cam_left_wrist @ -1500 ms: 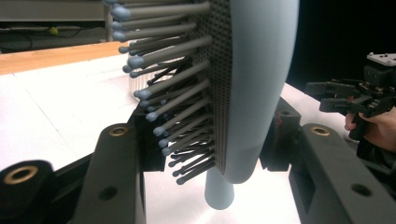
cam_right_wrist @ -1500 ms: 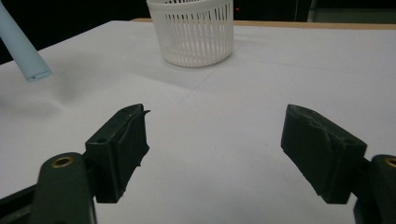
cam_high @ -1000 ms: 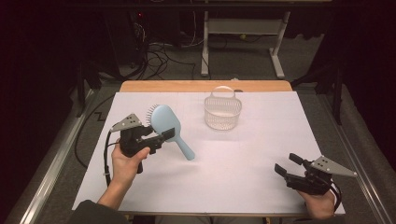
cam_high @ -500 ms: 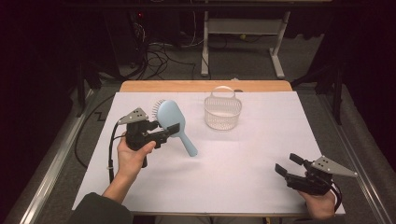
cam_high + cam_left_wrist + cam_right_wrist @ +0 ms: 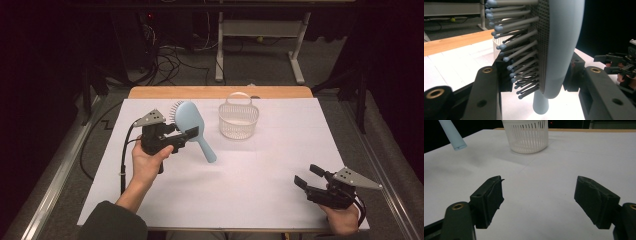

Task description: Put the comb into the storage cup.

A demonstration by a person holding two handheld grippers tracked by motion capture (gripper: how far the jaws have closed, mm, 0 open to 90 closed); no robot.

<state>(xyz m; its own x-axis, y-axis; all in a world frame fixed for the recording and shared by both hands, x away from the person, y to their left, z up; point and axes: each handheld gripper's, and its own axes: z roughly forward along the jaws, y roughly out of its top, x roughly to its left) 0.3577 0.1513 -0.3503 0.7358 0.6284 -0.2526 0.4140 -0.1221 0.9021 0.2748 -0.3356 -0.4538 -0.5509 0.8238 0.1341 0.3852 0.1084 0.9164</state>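
A light blue hairbrush (image 5: 192, 122) hangs tilted above the white table, head up and handle slanting down to the right. My left gripper (image 5: 187, 135) is shut on it near the base of the head. In the left gripper view the jaws of this gripper (image 5: 537, 72) press on the hairbrush (image 5: 564, 45) from both sides, bristles facing left. My right gripper (image 5: 306, 176) rests low at the front right of the table, open, with nothing between its jaws. The right gripper view shows that gripper (image 5: 539, 192) over bare white paper, with the brush handle (image 5: 452, 135) at upper left.
A white slatted basket (image 5: 239, 120) with a handle stands at the back middle of the table, to the right of the brush, and also shows ahead as the basket (image 5: 526, 137). White paper (image 5: 250, 190) covers the table; a wooden edge (image 5: 200, 92) runs along the back.
My left hand has carried the hairbrush to the right and a little farther back, closer to the basket. The right gripper has stayed where it was.
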